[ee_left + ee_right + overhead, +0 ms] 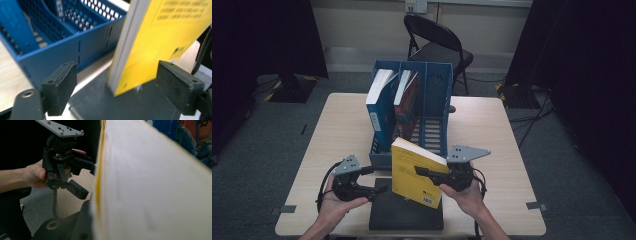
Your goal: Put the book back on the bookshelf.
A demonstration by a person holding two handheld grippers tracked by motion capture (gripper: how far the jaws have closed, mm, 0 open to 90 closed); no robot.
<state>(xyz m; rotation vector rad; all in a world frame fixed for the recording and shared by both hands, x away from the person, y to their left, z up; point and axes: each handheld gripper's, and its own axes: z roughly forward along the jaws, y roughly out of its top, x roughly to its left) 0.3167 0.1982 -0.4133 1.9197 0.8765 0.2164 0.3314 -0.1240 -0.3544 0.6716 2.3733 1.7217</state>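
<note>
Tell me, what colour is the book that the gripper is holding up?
The book has a bright yellow cover with dark print; the high view shows it best.

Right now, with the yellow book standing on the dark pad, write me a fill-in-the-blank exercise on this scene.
1. The right gripper is shut on the ____ book.
2. The book's lower edge rests on the dark ____ at the table's near edge.
3. The left gripper has its jaws ____, one pad on each side of the book's lower corner without touching it.
4. The blue file rack holds ____ books, and its right compartment is empty.

Missing words: yellow; pad; open; two
</note>
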